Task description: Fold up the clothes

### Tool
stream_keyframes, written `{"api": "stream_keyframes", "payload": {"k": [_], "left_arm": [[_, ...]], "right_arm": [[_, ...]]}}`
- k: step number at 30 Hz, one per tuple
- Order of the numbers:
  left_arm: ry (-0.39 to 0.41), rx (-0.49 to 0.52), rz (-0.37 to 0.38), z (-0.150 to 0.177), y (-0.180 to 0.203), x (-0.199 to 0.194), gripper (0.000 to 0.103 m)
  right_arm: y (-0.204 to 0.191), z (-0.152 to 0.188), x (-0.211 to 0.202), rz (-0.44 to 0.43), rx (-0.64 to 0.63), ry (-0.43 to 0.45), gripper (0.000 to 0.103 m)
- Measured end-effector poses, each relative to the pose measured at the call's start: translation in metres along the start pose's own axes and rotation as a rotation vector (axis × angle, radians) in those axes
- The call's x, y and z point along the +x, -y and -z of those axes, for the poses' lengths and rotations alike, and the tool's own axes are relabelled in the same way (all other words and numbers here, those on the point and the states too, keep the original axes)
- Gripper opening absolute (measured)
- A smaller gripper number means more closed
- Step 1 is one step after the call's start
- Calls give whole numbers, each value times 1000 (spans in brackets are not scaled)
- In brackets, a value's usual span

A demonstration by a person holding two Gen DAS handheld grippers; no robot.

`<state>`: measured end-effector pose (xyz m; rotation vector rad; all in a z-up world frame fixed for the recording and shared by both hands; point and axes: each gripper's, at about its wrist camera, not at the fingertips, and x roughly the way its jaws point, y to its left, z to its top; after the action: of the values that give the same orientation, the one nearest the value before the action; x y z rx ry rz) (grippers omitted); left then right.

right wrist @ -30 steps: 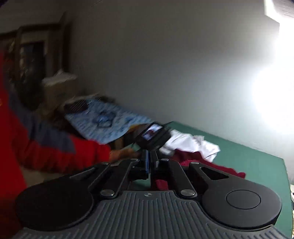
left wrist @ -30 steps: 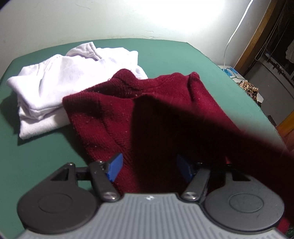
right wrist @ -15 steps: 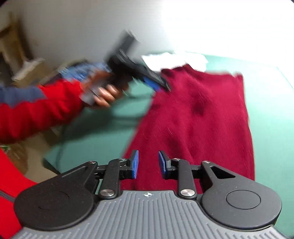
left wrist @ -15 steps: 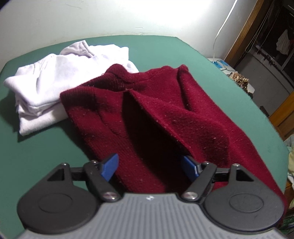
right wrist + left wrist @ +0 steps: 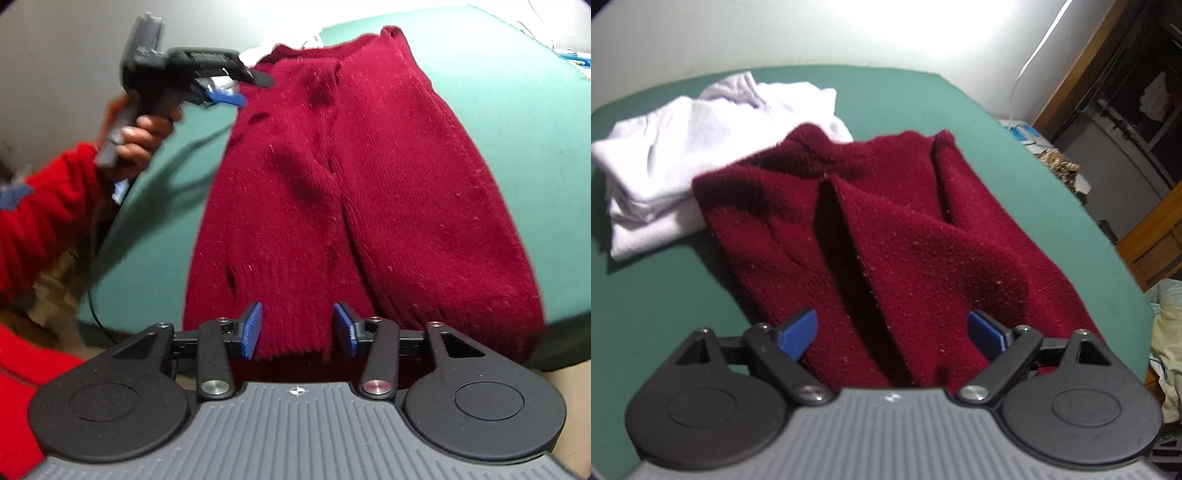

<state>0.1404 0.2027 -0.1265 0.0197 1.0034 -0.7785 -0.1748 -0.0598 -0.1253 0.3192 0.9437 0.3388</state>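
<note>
Step in hand: I judge I am between folds on the dark red sweater [image 5: 354, 192], which lies lengthwise on the green table [image 5: 665, 295] with a flap doubled over its middle.
Where it lies: its far end touches the folded white garment [image 5: 683, 155]; its near hem hangs at the table edge under my right gripper [image 5: 297, 330].
Right jaws: spread moderately, blue pads either side of the hem, pinching nothing that I can see.
Left jaws: my left gripper [image 5: 890, 332] is spread wide over the knit, holding nothing; whether the pads touch the cloth I cannot tell.
Next move: probably closing on the hem with both grippers and carrying it toward the collar, keeping the edges level.
</note>
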Motion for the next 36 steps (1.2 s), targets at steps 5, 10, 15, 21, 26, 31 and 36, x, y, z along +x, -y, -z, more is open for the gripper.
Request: {"api": "stream_keyframes", "payload": {"k": [5, 10, 15, 21, 26, 31, 36], "left_arm": [[18, -23, -53, -5, 8, 9, 83], [34, 40, -124, -10, 27, 10, 34], [106, 19, -123, -16, 34, -17, 0], [203, 29, -154, -27, 48, -62, 0], [190, 34, -202, -15, 51, -73, 2], [75, -24, -251, 21, 47, -38, 2], [27, -83, -341, 47, 41, -25, 11]], "right_arm": [[5, 0, 3, -1, 57, 36, 28], [9, 0, -5, -2, 118, 65, 7], [-6, -15, -40, -124, 74, 176, 5], [-3, -29, -74, -343, 107, 225, 5], [0, -22, -67, -420, 37, 110, 5], [4, -4, -40, -374, -53, -26, 5], [5, 9, -18, -309, -120, -120, 6]]}}
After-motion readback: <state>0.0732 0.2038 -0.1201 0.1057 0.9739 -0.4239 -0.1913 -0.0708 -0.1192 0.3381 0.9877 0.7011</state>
